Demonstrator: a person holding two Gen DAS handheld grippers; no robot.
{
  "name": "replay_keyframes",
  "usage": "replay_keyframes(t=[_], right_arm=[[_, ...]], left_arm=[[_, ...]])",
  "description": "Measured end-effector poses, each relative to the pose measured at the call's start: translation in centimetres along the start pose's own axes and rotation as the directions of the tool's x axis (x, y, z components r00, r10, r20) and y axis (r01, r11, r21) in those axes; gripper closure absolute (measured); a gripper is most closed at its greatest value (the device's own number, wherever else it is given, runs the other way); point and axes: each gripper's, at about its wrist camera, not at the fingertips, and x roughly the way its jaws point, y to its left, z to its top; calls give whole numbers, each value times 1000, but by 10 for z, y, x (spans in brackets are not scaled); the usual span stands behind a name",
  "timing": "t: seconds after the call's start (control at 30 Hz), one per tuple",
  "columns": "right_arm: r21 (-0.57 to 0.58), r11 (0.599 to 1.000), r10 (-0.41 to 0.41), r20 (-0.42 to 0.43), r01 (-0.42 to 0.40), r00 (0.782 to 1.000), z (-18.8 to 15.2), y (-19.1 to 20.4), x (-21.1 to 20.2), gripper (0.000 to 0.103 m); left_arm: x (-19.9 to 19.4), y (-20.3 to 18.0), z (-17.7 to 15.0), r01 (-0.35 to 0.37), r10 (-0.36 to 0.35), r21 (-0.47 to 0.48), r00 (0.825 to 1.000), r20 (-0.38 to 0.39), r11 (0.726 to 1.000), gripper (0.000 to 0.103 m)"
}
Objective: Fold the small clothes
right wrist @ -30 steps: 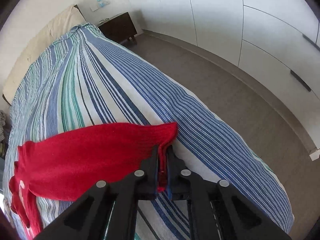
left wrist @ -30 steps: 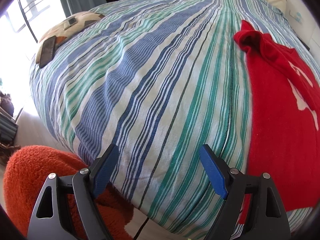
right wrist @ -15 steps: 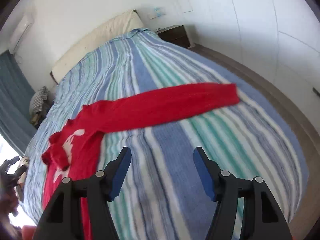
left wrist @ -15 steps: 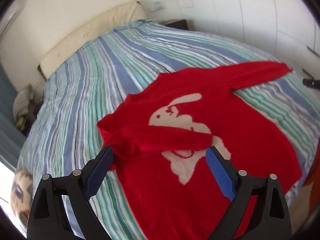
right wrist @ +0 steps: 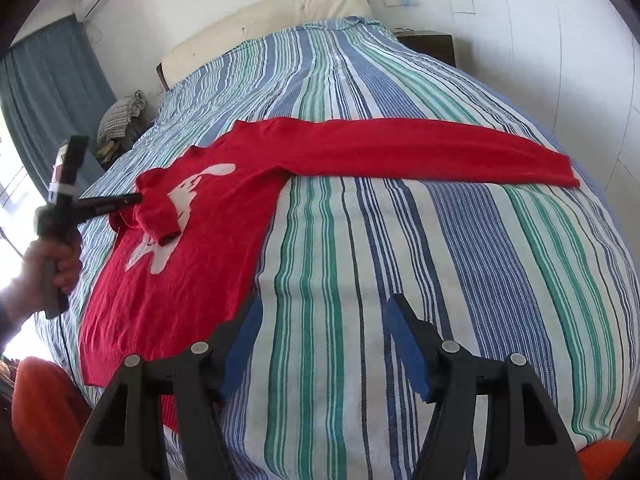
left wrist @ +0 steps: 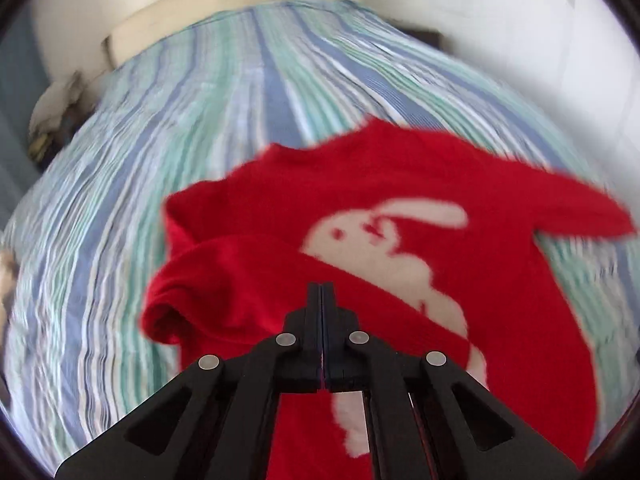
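Observation:
A red sweater [right wrist: 192, 240] with a white rabbit on its chest lies face up on the striped bed. One sleeve [right wrist: 420, 152] is stretched out flat to the right. The other sleeve [right wrist: 158, 216] is folded over the chest. My left gripper [left wrist: 322, 292] is shut over that folded sleeve [left wrist: 240, 280]; the view is blurred and I cannot tell whether cloth is pinched. It also shows in the right wrist view [right wrist: 136, 199], its tip at the sweater's shoulder. My right gripper [right wrist: 324, 344] is open and empty above the bedspread, right of the sweater's hem.
The striped bedspread [right wrist: 440, 260] covers the bed. A cream headboard [right wrist: 272, 20] and a dark nightstand [right wrist: 428, 46] stand at the far end. A pile of cloth [right wrist: 120, 116] lies by the curtain. An orange fluffy object [right wrist: 44, 412] sits at the near left corner.
My left gripper closed from open and moved in over the folded sleeve. My right gripper let go of the long sleeve's cuff a second ago and has drawn back, open.

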Motion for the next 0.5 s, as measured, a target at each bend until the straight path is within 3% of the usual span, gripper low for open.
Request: replay_keyframes(t=[0.03,0.1,0.17,0.2,0.27,0.3,0.33,0.37,0.43,0.5], right_arm=[[-7,1000,1,4,-1,1000,0,1,-1,39],[-16,1000,3,9,-3,1000,0,1,-4,39],[-21,1000,6,7,-5,1000,1,2,-2,39],[-22,1000,10,3,-9,1000,1,3,-1,39],[-25,1000,16,-8,-16,1000,1,6,3,39],[-25,1000,17,-14,-18,1000,1,7,6,39],[-24,1000,19,-20,-19,1000,1,8,8,39],[-20,1000,20,-25,-21,999,0,9,10,39],[-13,1000,19,-33,-20,999,0,9,13,39],[-12,1000,18,-35,-18,999,-2,10,12,39]], left_arm=[[-18,40,6,-7,12,-129,999,37,992,103],[-53,123,10,-63,101,-336,990,94,940,103],[-81,194,1,-177,241,-449,966,88,876,103],[-89,217,-5,-210,274,-464,959,74,861,103],[-100,234,-14,-272,323,-419,945,54,866,101],[-104,228,-18,-289,332,-366,941,60,885,97],[-104,214,-20,-286,319,-301,945,67,910,76],[-103,194,-23,-270,294,-229,952,80,935,47],[-96,141,-26,-214,221,-66,967,124,975,34],[-78,76,-28,-124,109,126,987,116,984,34]])
